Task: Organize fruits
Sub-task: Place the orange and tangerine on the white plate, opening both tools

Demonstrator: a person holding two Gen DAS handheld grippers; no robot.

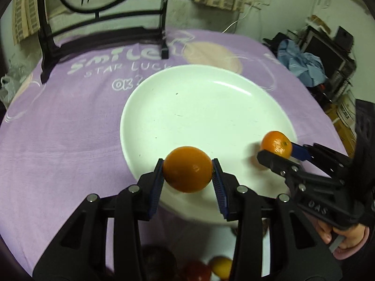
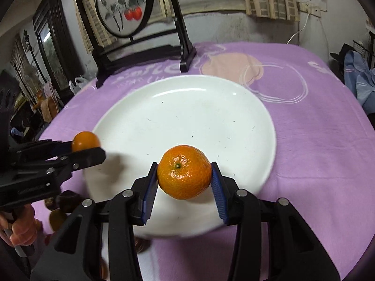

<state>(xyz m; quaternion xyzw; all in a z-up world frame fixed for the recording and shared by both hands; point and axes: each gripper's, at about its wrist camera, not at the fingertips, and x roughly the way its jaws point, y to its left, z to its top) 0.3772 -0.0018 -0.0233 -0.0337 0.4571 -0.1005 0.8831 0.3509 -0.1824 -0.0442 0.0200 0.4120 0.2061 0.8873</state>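
Note:
A large white plate (image 1: 211, 107) lies on the purple cloth; it also shows in the right wrist view (image 2: 187, 112). My left gripper (image 1: 188, 169) is shut on a smooth orange (image 1: 187, 168) and holds it above the plate's near rim. My right gripper (image 2: 185, 173) is shut on a dimpled mandarin (image 2: 184, 171) above the plate's near part. The right gripper (image 1: 277, 148) with its mandarin (image 1: 276, 144) shows in the left wrist view at the plate's right rim. The left gripper (image 2: 88, 146) with its orange (image 2: 85, 141) shows in the right wrist view at the plate's left rim.
More fruits lie near the plate's front edge: a yellow one (image 1: 221, 267), red ones (image 1: 196, 271), dark ones (image 2: 68, 201). A black framed screen with painted red fruit (image 2: 126, 7) stands at the table's back. Clutter (image 1: 304, 63) lies beyond the right edge.

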